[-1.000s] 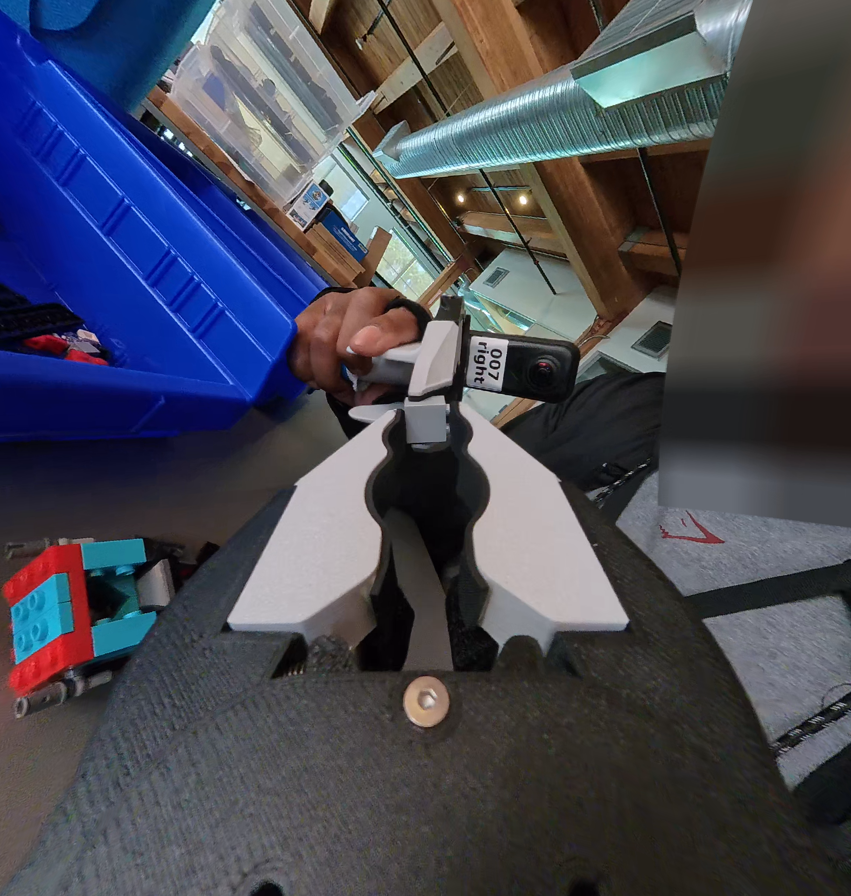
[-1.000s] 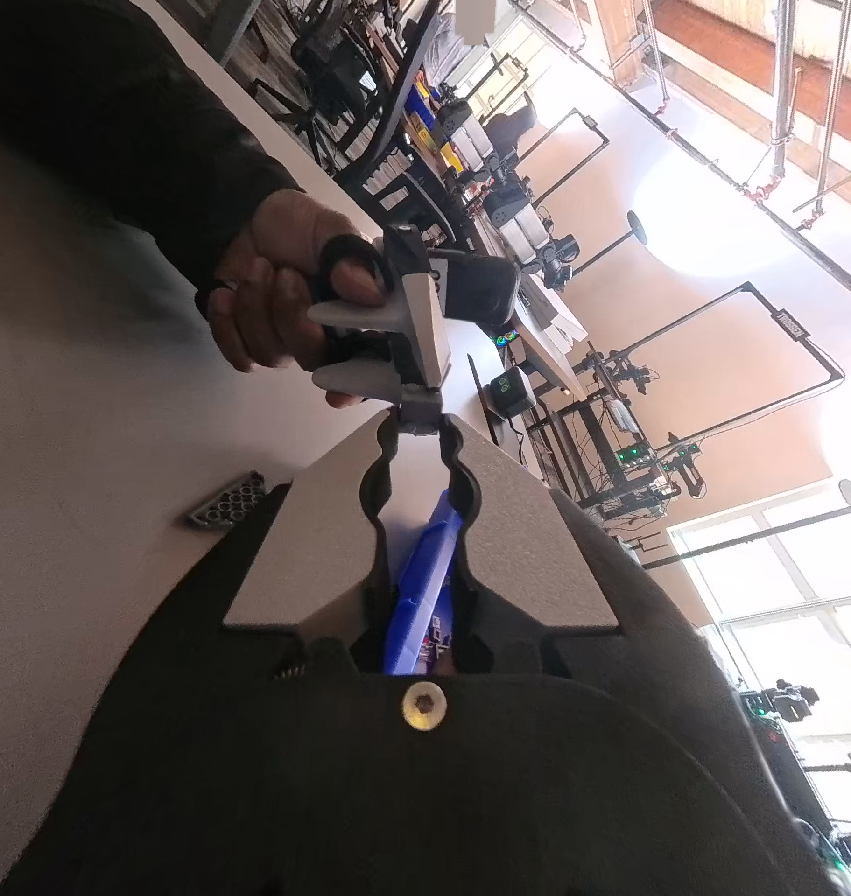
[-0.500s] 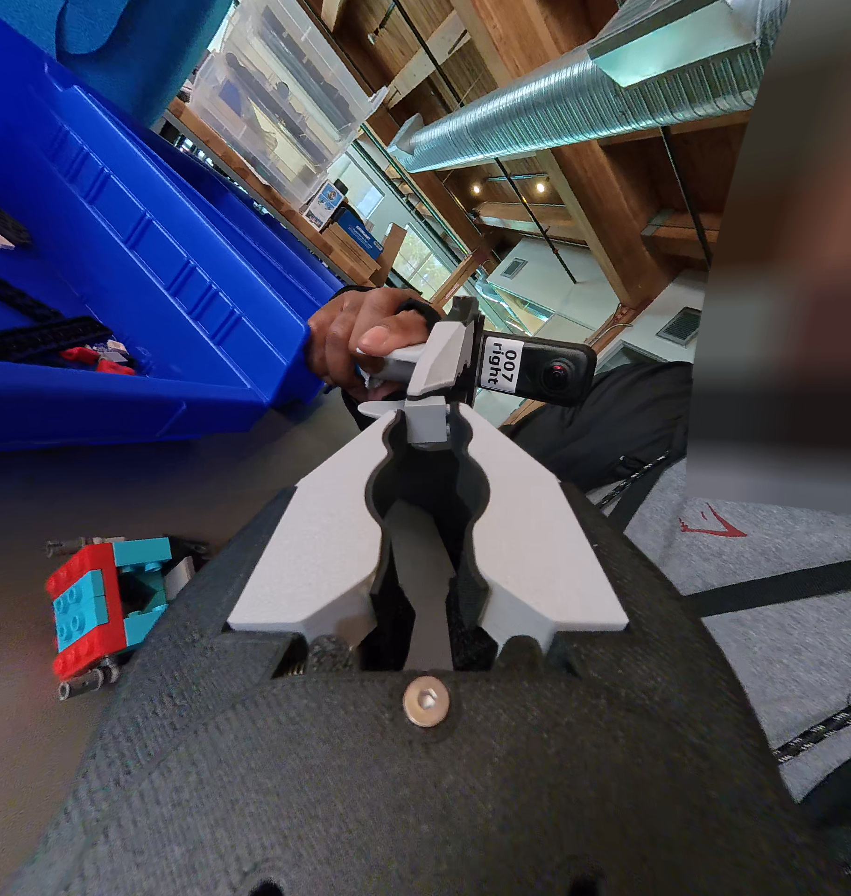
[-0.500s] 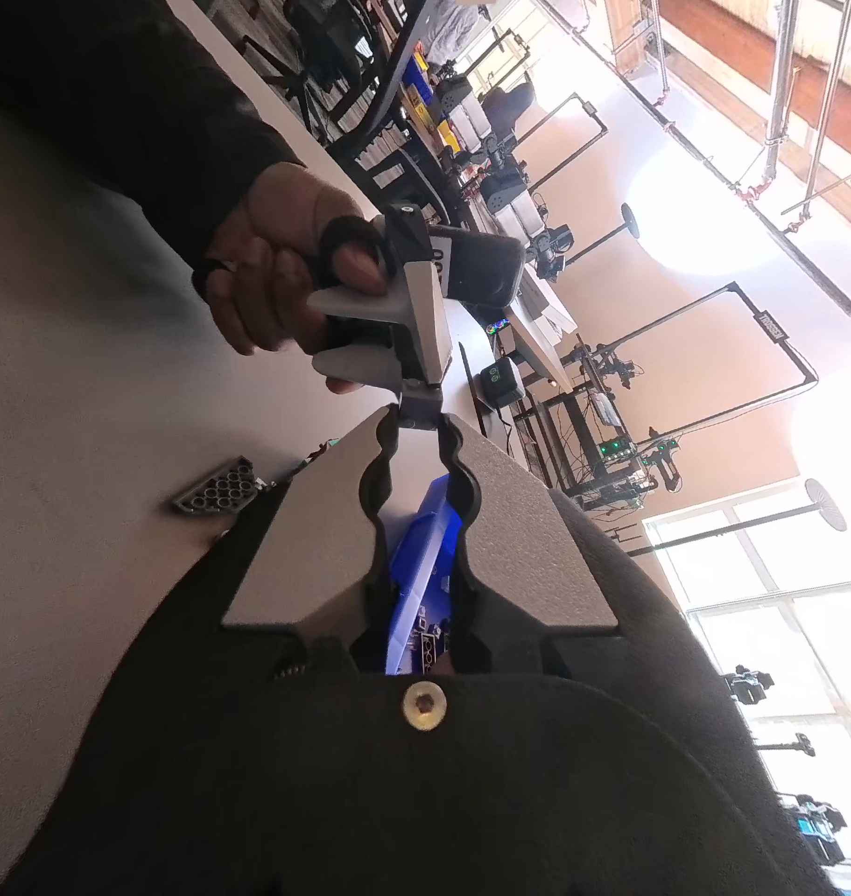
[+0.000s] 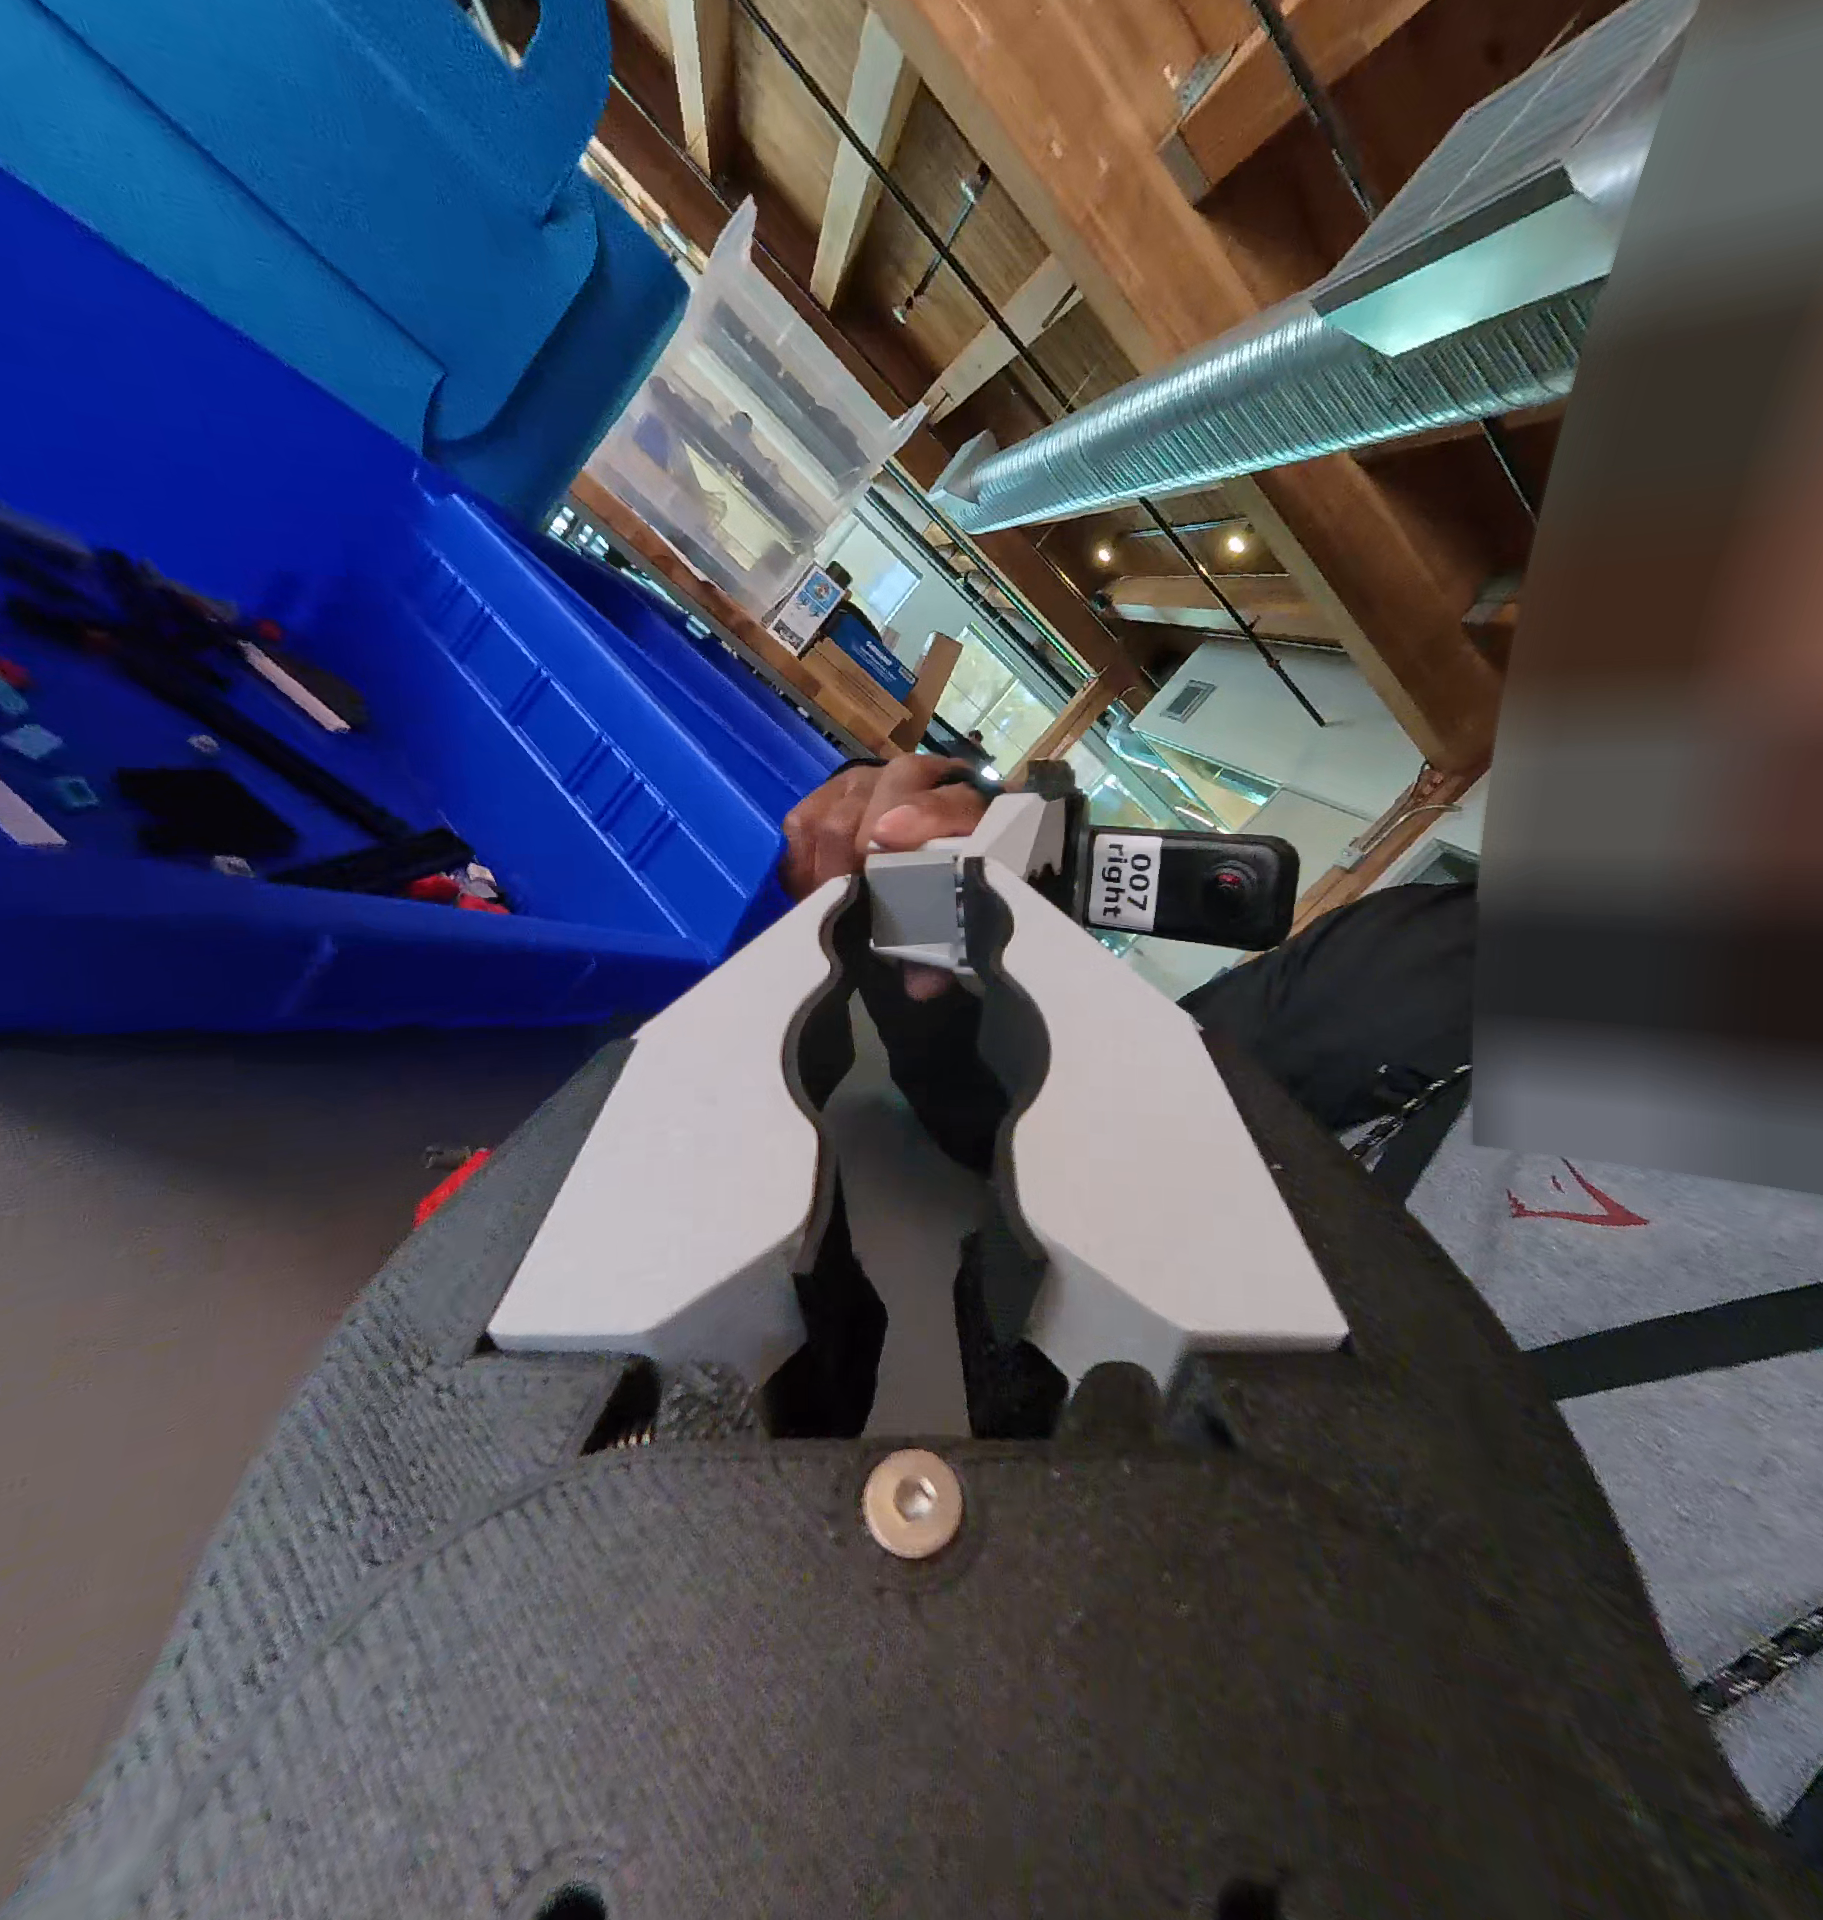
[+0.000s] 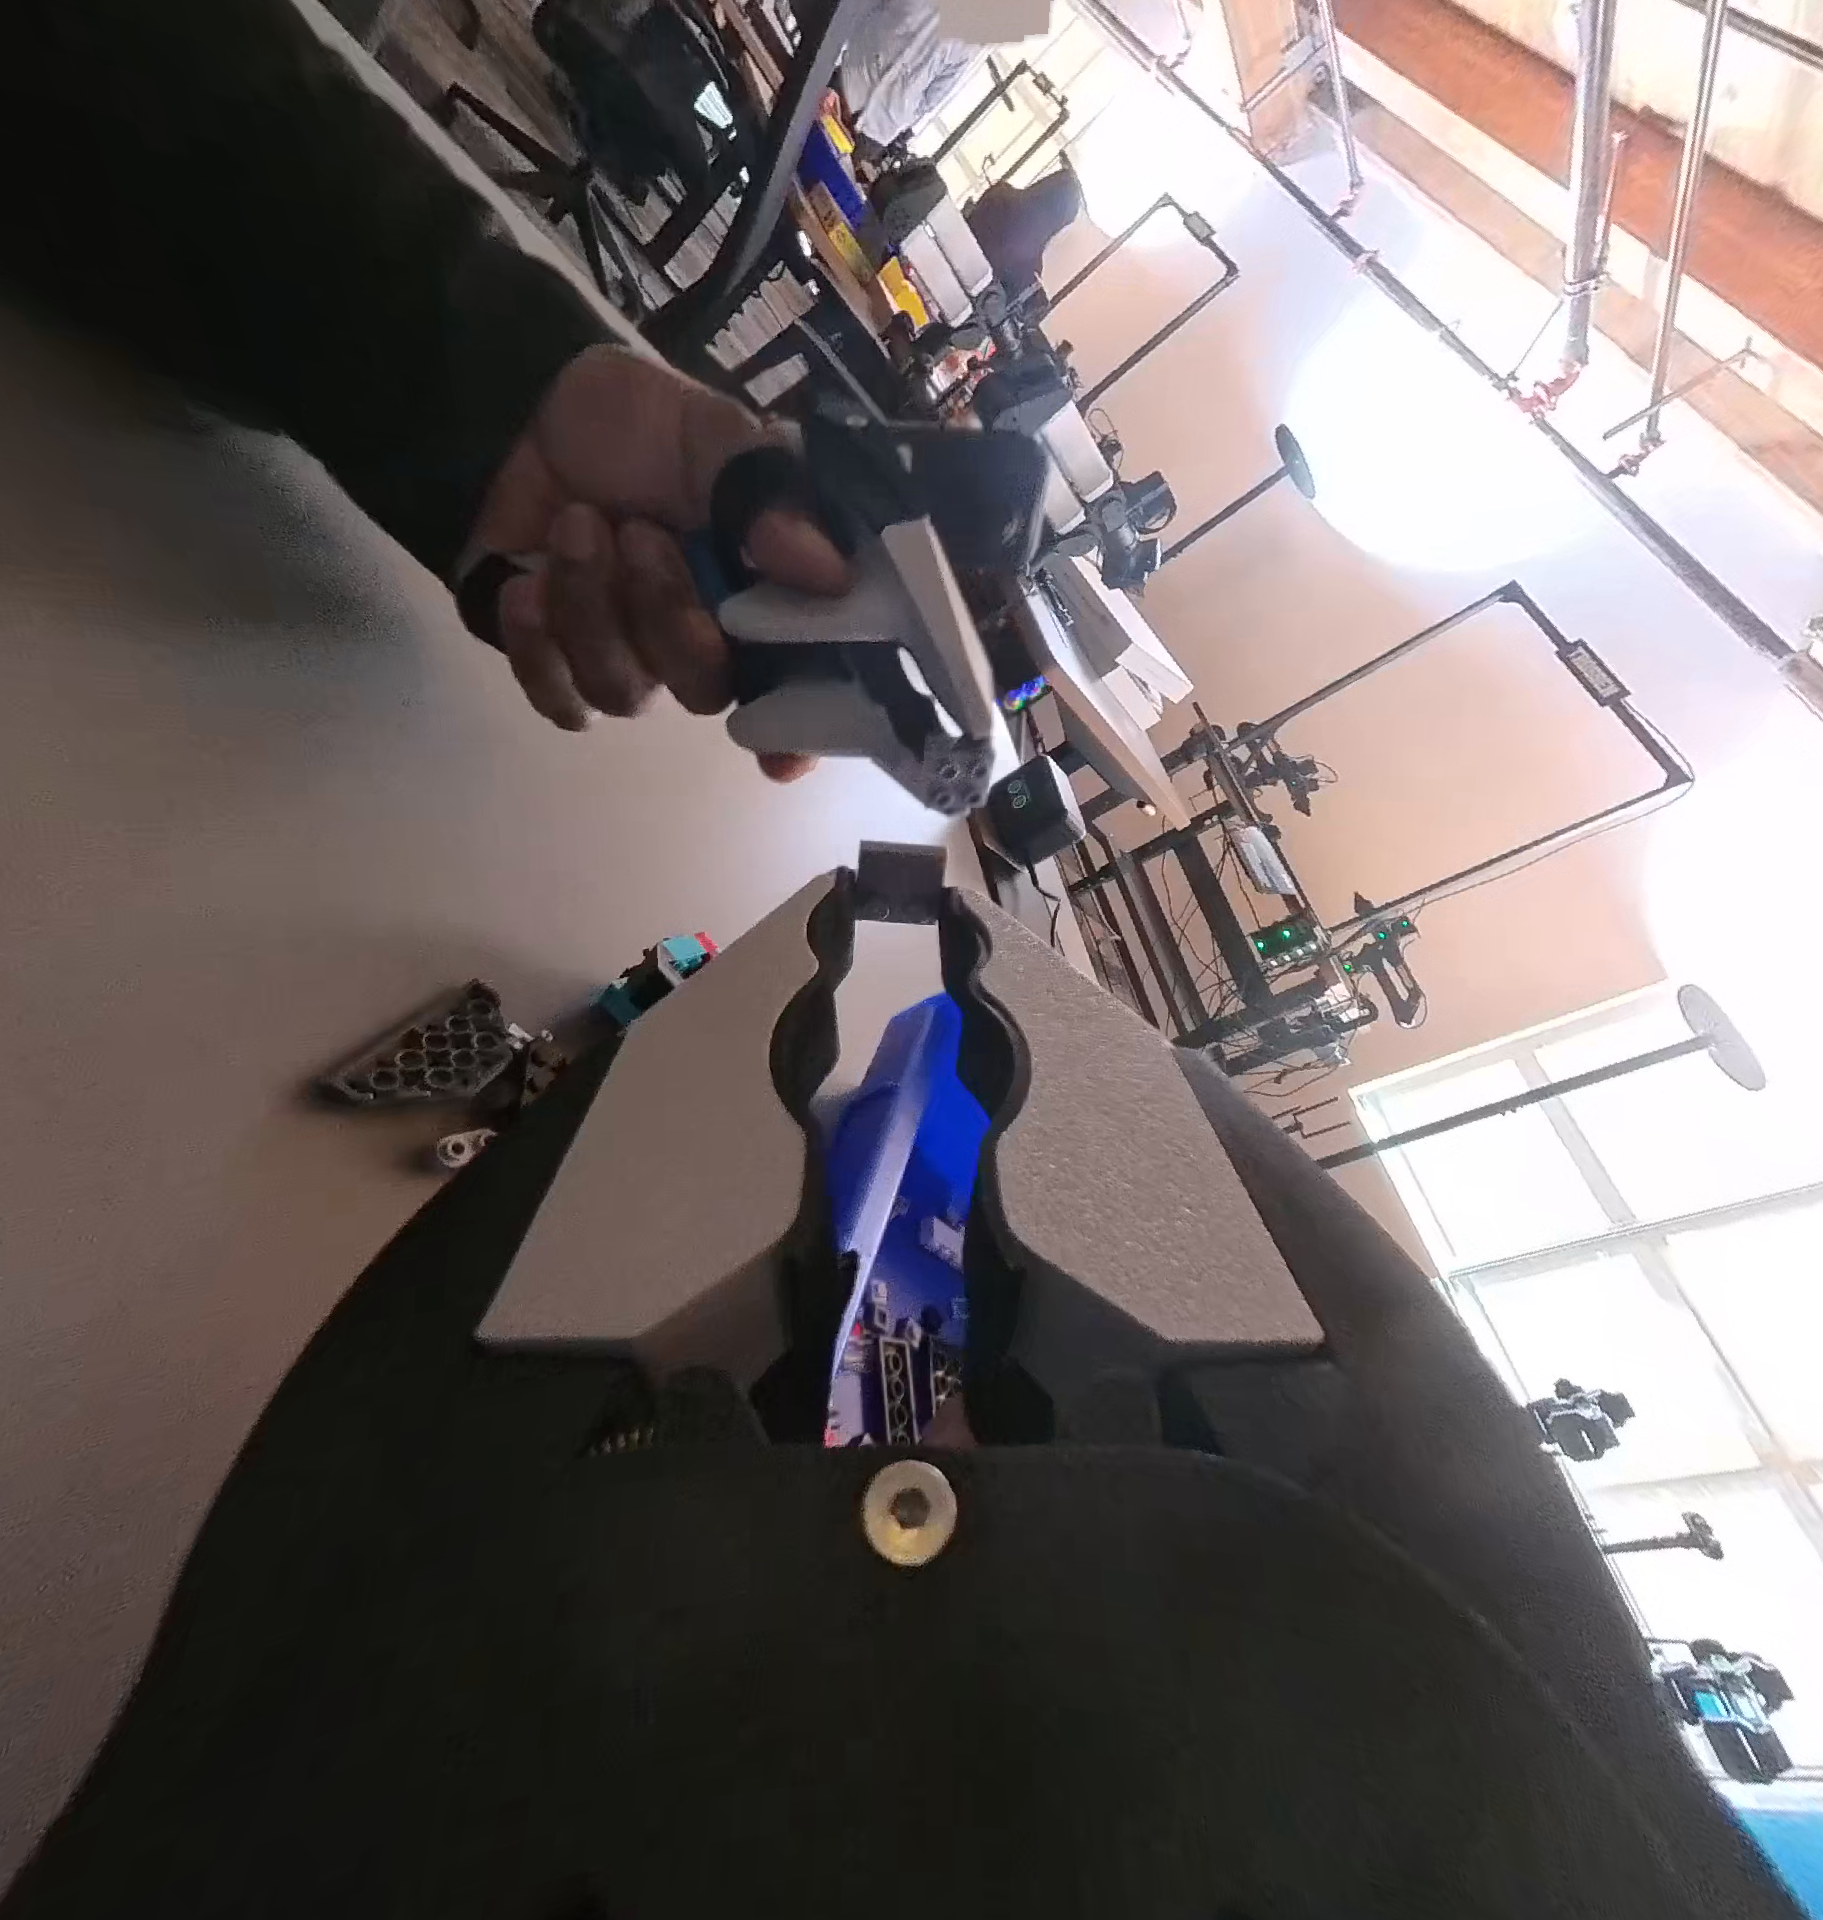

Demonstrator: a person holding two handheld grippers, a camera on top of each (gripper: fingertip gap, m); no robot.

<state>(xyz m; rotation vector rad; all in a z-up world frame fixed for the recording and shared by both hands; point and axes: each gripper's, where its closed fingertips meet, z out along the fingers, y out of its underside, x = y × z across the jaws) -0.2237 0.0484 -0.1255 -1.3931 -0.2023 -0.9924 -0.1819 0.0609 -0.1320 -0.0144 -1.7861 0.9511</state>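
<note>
Left gripper (image 5: 917, 925) clamps small grey brick (image 5: 912, 920), centre frame; right gripper (image 6: 896, 899) pinches another grey piece (image 6: 896, 896); both probably light, rigid; blue bin (image 5: 533, 727) upper left.

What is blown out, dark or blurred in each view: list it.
Left wrist view: evenly lit, blue bin sharp, a blurred patch masks the right edge. Right wrist view: windows blown out, glare spot on the wall, hand backlit, the hand-held gripper's grey brick slightly soft.
</note>
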